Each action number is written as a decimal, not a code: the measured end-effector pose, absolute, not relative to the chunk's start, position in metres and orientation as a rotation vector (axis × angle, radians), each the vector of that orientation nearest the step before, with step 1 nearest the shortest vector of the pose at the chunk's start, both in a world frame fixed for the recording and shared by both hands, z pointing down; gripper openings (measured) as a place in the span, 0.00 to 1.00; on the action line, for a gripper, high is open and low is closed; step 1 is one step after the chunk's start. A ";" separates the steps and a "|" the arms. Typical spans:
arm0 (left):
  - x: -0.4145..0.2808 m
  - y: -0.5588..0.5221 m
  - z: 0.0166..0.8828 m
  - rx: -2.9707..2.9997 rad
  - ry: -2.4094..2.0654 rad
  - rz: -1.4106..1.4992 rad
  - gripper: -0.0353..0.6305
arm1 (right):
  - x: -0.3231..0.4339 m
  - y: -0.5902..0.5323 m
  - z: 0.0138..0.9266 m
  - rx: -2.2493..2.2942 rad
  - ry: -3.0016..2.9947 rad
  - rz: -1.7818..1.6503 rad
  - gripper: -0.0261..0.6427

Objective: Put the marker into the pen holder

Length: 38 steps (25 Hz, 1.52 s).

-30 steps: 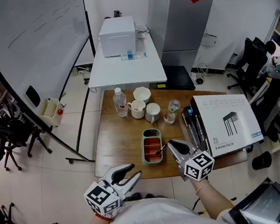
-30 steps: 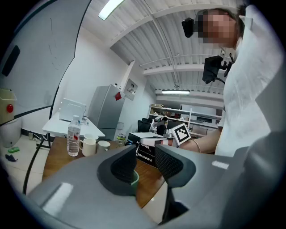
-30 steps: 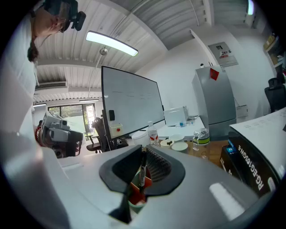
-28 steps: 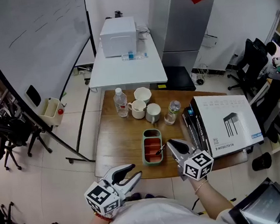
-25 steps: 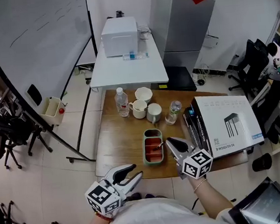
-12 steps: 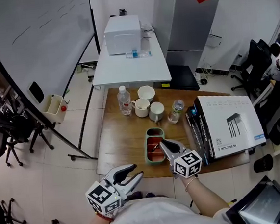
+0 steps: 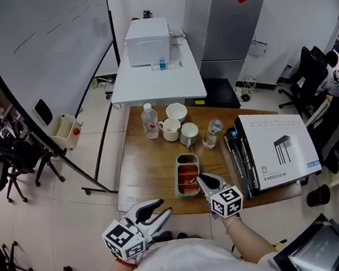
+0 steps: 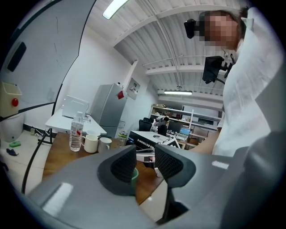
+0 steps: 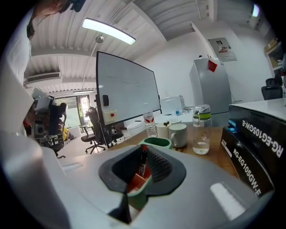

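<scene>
A green pen holder (image 7: 185, 160) with a red inside lies flat on the wooden table (image 7: 149, 169), near its front edge. My right gripper (image 7: 198, 177) hangs over the holder's near right part, shut on a thin dark marker (image 7: 191, 181) that points into it. In the right gripper view the marker (image 9: 142, 162) stands between the closed jaws, with the holder's green rim (image 9: 157, 142) just beyond. My left gripper (image 7: 160, 212) is off the table's front left corner, open, with nothing between its pads (image 8: 123, 164).
A water bottle (image 7: 149, 121), three mugs (image 7: 188, 134) and a green-lidded glass bottle (image 7: 211, 132) stand behind the holder. A white box (image 7: 277, 149) on black boxes (image 7: 238, 155) fills the table's right side. A white table (image 7: 155, 79) lies beyond, a whiteboard (image 7: 35, 37) at left.
My right gripper has moved left and a little nearer with the marker, from the holder's right side to over its near end. The left gripper has stayed put.
</scene>
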<state>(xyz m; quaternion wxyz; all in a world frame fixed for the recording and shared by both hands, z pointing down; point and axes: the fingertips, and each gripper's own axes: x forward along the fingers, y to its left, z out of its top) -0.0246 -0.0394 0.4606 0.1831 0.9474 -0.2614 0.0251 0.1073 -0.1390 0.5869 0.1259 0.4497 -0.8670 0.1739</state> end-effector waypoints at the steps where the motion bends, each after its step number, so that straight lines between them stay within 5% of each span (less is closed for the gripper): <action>1: -0.023 -0.039 0.462 2.675 -0.730 0.069 0.25 | 0.109 -0.138 0.589 1.311 -2.511 0.508 0.09; 4: -0.022 -0.039 0.462 2.678 -0.716 0.059 0.25 | 0.111 -0.134 0.590 1.314 -2.497 0.529 0.17; 23: -0.015 -0.048 0.463 2.674 -0.674 0.048 0.25 | 0.134 -0.136 0.594 1.367 -2.449 0.601 0.21; 29: -0.021 -0.051 0.465 2.673 -0.704 0.055 0.25 | 0.129 -0.135 0.597 1.352 -2.466 0.653 0.08; 38: -0.016 -0.052 0.462 2.678 -0.683 0.065 0.25 | 0.120 -0.135 0.581 1.274 -2.522 0.636 0.07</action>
